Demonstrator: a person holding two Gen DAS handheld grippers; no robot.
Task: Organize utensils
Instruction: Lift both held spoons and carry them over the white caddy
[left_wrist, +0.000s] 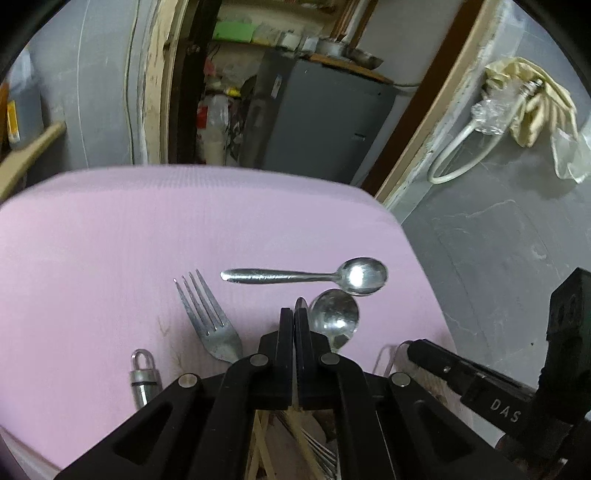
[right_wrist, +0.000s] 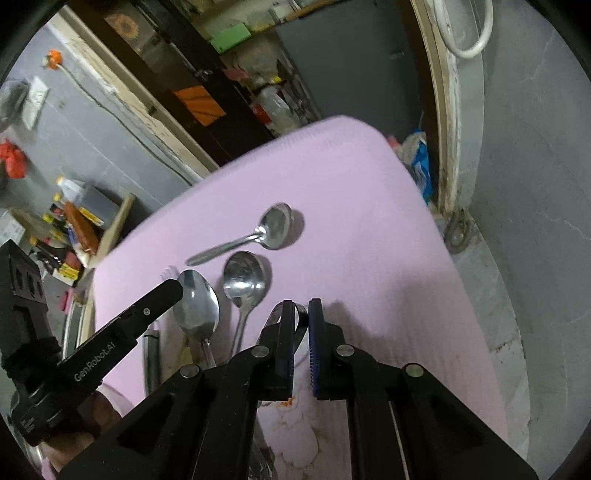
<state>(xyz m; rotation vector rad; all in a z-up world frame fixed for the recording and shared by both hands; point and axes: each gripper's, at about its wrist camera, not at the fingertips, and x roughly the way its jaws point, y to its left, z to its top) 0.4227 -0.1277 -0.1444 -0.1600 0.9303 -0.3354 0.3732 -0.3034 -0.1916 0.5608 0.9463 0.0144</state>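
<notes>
Low in the left wrist view, behind the left gripper (left_wrist: 294, 314), there is an opening with pale wooden sticks (left_wrist: 264, 443) and the tines of a fork (left_wrist: 325, 454) in it. So much of it is covered that I cannot make out what kind of holder it is.

Everything else lies on the pink mat (left_wrist: 110, 258). A table fork (left_wrist: 210, 325) points away from the grippers. A teaspoon (left_wrist: 306, 275) lies crosswise beyond it, and a round-bowled spoon (left_wrist: 334, 317) sits just beside the left gripper's tips. A small metal capsule with a loop (left_wrist: 144, 380) is near the fork, at the mat's near edge.

Both grippers tilt steeply down toward the mat, side by side. The left one's tongs are pressed together, with a sliver of metal poking out above them. From the right wrist view that sliver is an oval spoon (right_wrist: 195, 306), pinched at the rim of its bowl, its handle running back under the right gripper's linkage.

The right gripper (right_wrist: 302, 306) is closed to a narrow gap on a thin curved metal strip (right_wrist: 301, 323). What utensil that strip belongs to is hidden behind the fingers. A hand (right_wrist: 96, 413) shows only as a dim patch under the left gripper's body.
</notes>
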